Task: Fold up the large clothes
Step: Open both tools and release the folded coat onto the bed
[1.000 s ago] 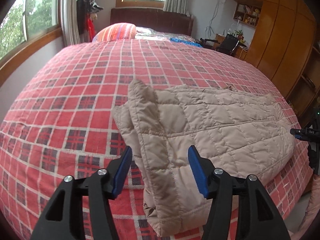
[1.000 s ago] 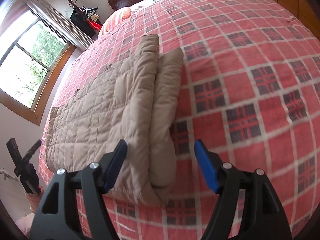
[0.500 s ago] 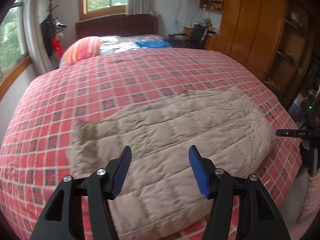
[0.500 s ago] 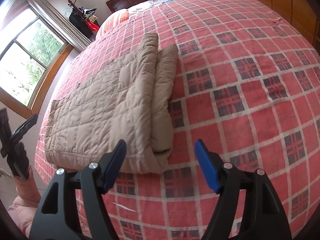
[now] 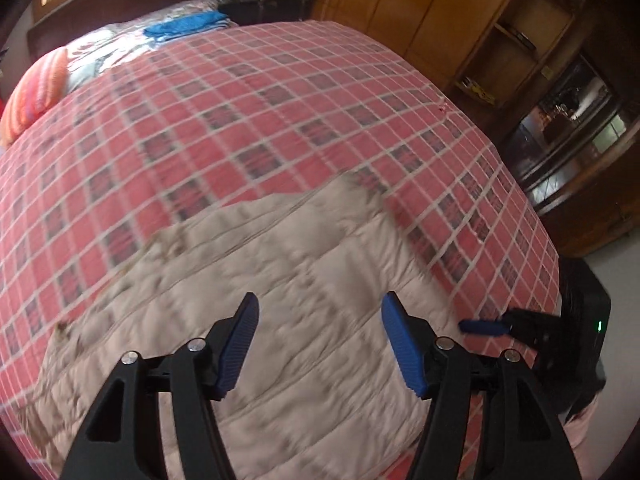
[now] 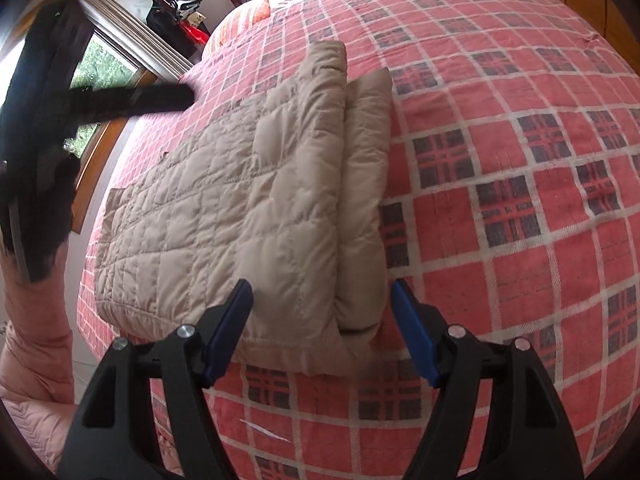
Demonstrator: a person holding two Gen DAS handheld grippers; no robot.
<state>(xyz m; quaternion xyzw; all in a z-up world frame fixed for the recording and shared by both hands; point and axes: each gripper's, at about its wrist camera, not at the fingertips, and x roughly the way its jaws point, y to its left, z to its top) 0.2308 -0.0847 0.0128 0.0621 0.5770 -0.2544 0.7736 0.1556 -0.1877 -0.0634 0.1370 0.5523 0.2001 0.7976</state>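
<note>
My left hand-held gripper (image 5: 316,340) is spread wide and holds nothing; it hangs over the beige quilted coat (image 5: 248,304), which lies folded on the red plaid bed (image 5: 248,112) near its front edge. My right hand-held gripper (image 6: 322,328) is just as wide and empty, its blue pads either side of the coat's near corner (image 6: 320,360); I cannot tell whether they touch the cloth. The left wrist view is blurred, so the coat's stitching is hard to make out there. Only the right wrist view shows the sleeve (image 6: 364,184) folded alongside the coat. Only the left wrist view shows the wooden wardrobe (image 5: 432,12).
</note>
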